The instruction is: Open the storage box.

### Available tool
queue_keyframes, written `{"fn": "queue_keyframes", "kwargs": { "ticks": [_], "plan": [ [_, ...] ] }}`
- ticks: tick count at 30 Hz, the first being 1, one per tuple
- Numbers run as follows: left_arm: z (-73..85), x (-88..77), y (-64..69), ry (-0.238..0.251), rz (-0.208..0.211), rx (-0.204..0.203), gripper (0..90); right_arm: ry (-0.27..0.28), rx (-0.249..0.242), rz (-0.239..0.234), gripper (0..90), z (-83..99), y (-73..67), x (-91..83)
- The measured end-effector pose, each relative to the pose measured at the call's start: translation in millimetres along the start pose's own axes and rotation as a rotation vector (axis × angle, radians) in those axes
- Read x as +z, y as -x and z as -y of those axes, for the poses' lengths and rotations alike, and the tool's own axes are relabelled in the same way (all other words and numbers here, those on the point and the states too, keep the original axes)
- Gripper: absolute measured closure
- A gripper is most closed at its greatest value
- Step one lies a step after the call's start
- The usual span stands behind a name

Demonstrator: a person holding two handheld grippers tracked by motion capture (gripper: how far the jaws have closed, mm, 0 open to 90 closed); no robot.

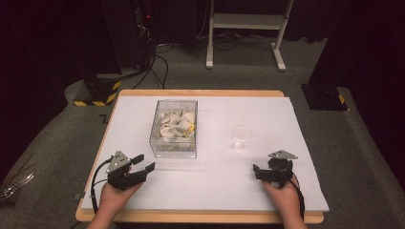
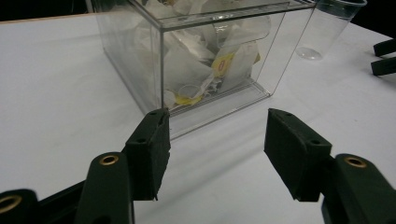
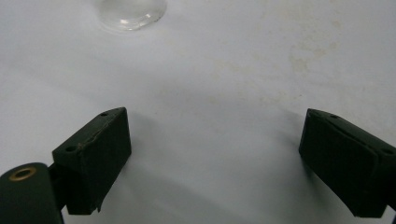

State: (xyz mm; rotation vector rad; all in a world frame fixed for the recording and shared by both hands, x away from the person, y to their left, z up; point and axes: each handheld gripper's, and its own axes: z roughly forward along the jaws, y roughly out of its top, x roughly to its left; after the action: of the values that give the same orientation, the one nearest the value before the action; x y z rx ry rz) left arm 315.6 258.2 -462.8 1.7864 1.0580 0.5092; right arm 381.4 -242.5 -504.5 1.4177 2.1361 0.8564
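Flanking tongs point(image 1: 145, 162), box point(image 1: 173, 128) apart

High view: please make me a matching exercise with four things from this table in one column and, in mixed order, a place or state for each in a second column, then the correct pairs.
Things:
1. clear box
2. clear cup
3. left gripper
4. right gripper

Places or states:
A. stands empty right of the box
B. near the table's right front, fingers apart, holding nothing
C. full of tea bags
D. just in front of the box, fingers apart, pointing toward it

Pairs: 1-C, 2-A, 3-D, 4-B
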Motion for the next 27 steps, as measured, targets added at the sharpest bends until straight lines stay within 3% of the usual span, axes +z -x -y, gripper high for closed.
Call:
{"fn": "queue_keyframes", "kwargs": {
  "ticks": [7,13,17,27],
  "plan": [
    [-5.4,8.8,6.9,-0.002,0.027,0.004,42.0,0.000,0.000,0.000,8.9,0.0,0.0,0.0],
    [-9.3,14.4,12.1,-0.003,0.027,0.014,42.9,0.000,0.000,0.000,8.9,0.1,0.1,0.0],
    [-12.3,18.4,12.3,0.006,0.035,-0.002,44.0,0.000,0.000,-0.001,8.9,0.1,0.1,0.0],
    [-17.1,32.6,11.1,-0.001,0.032,-0.001,47.1,0.001,0.000,-0.001,8.9,0.1,0.1,-0.1]
  ]
}}
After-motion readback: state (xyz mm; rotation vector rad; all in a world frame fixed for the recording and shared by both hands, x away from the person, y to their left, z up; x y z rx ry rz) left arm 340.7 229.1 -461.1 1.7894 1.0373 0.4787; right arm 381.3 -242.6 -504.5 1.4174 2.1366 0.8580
